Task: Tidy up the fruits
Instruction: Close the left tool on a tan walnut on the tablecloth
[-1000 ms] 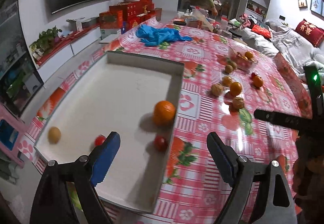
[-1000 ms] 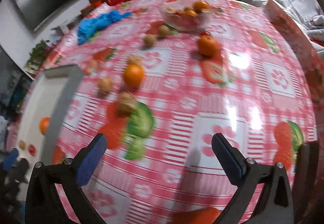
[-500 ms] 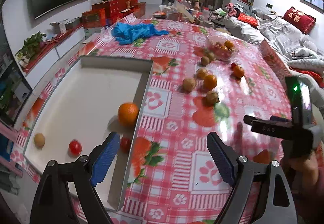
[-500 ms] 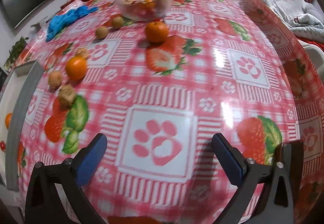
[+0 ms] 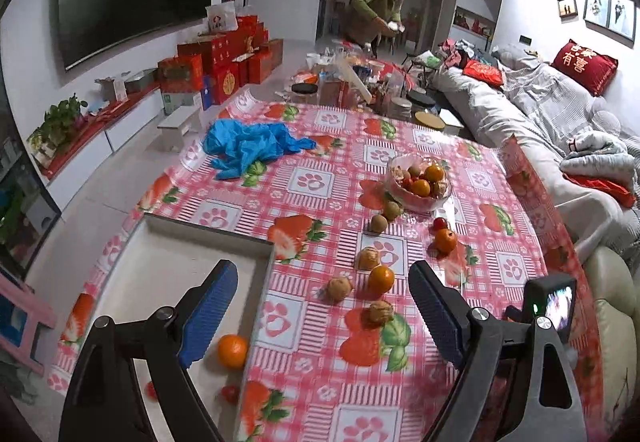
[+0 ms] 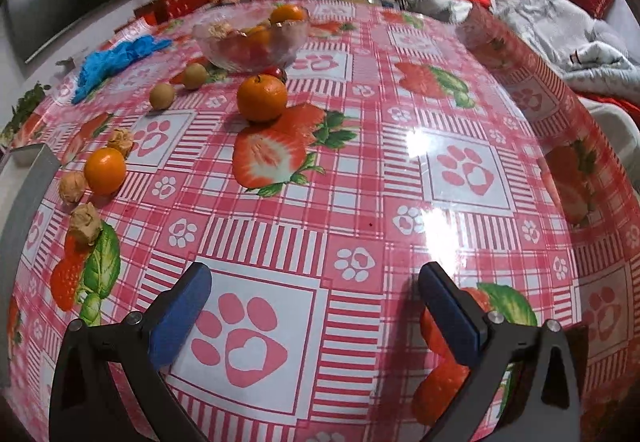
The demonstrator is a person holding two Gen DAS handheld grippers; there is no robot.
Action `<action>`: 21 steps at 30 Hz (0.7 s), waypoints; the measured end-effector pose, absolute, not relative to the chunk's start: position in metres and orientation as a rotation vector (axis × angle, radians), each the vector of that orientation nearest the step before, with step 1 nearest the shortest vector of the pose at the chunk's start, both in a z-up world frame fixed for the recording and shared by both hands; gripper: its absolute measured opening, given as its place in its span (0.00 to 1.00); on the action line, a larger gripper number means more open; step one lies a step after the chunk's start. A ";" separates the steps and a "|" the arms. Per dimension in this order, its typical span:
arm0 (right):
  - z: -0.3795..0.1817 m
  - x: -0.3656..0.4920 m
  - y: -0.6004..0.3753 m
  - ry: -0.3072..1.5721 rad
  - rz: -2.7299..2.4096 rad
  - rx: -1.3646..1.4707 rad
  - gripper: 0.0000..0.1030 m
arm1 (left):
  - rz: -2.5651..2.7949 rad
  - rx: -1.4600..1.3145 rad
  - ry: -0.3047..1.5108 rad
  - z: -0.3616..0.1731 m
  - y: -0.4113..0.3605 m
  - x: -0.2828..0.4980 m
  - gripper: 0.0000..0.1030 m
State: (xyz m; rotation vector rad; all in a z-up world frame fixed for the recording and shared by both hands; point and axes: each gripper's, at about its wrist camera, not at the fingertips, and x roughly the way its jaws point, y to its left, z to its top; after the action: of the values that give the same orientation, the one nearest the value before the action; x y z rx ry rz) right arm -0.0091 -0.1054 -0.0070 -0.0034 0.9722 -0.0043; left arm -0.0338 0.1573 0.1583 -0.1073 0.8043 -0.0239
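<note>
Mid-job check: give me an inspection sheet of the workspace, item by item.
Surface: table under a glossy red-and-white checked tablecloth.
Job's things: white rectangular tray holding one orange; clear glass bowl of fruit; loose oranges and brown fruits on the cloth.
Clutter: crumpled blue plastic gloves.
Grippers: left gripper open, empty; right gripper open, empty.
Cables: nothing seen.
Surroundings: wall television, red gift boxes, grey sofa, a person standing at the far end.
</note>
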 end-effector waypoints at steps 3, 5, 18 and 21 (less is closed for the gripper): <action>-0.007 -0.011 -0.105 0.965 -0.003 -0.001 1.00 | -0.023 -0.116 0.863 0.136 0.147 -0.020 0.86; -0.007 -0.011 -0.105 0.962 -0.004 0.001 1.00 | -0.022 -0.109 0.910 0.118 0.139 -0.010 0.86; -0.007 -0.012 -0.106 0.962 -0.004 0.001 1.00 | 0.043 -0.014 1.010 0.043 0.115 0.034 0.86; -0.007 -0.011 -0.106 0.961 -0.004 0.001 1.00 | 0.046 -0.006 0.984 0.042 0.123 0.034 0.85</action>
State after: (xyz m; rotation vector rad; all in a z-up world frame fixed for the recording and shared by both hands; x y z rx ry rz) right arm -0.0115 -0.1056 -0.0073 0.0011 0.9614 -0.0036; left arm 0.0336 0.1225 0.0416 -0.0056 0.9845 0.0460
